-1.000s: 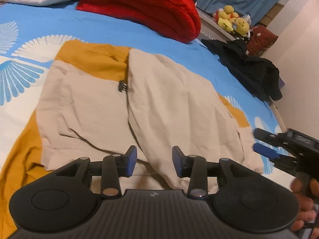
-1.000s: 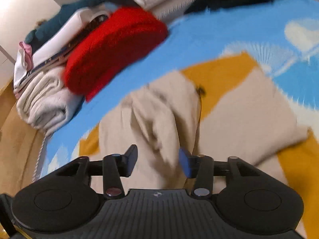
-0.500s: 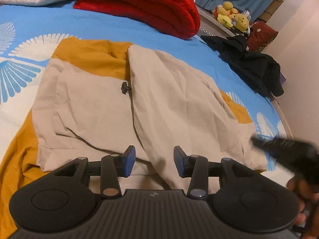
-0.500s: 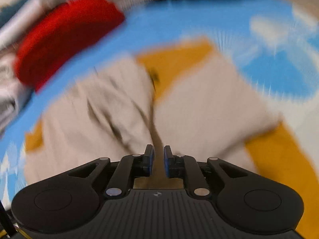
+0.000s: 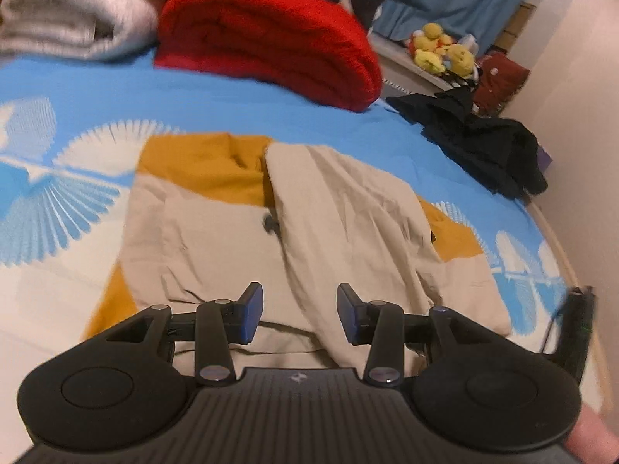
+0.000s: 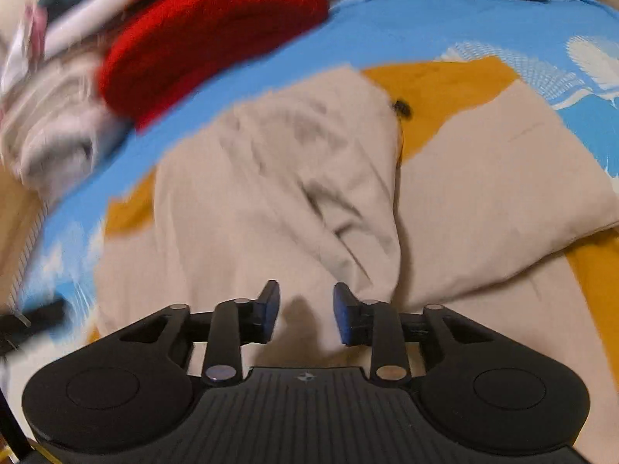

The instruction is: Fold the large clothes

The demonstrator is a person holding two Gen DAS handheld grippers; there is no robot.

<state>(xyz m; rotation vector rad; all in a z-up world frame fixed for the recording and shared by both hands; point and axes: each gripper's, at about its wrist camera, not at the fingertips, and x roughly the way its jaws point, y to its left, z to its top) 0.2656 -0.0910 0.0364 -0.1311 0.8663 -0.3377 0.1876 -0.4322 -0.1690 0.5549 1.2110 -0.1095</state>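
Since a second ago the left camera has drawn up and back from the cloth, so more of the bed and the folded piles beyond now shows, while the right claw, nearly closed half a second ago, is parting again.

From the left wrist, the left claw [image 5: 300,315] hangs over the near hem of the beige-and-mustard garment [image 5: 216,239], its jaws moderately apart with nothing between them. The garment lies spread on the blue patterned bed [image 5: 251,104], both beige front panels turned inward to meet along the middle, probably to narrow it for the next fold. A red blanket [image 5: 267,34] and a pale folded blanket [image 5: 73,19] sit at the far side, well apart from the work; a black garment [image 5: 483,139] lies off toward the wall. The right claw's body shows dimly at the right edge.

From the right wrist, blurred by motion, the right claw [image 6: 305,317] points steeply down just above the rumpled beige panel [image 6: 278,178]. Its jaws are opening and grip no cloth. It seems placed to take the lower edge, matching the left for a two-handed lift.
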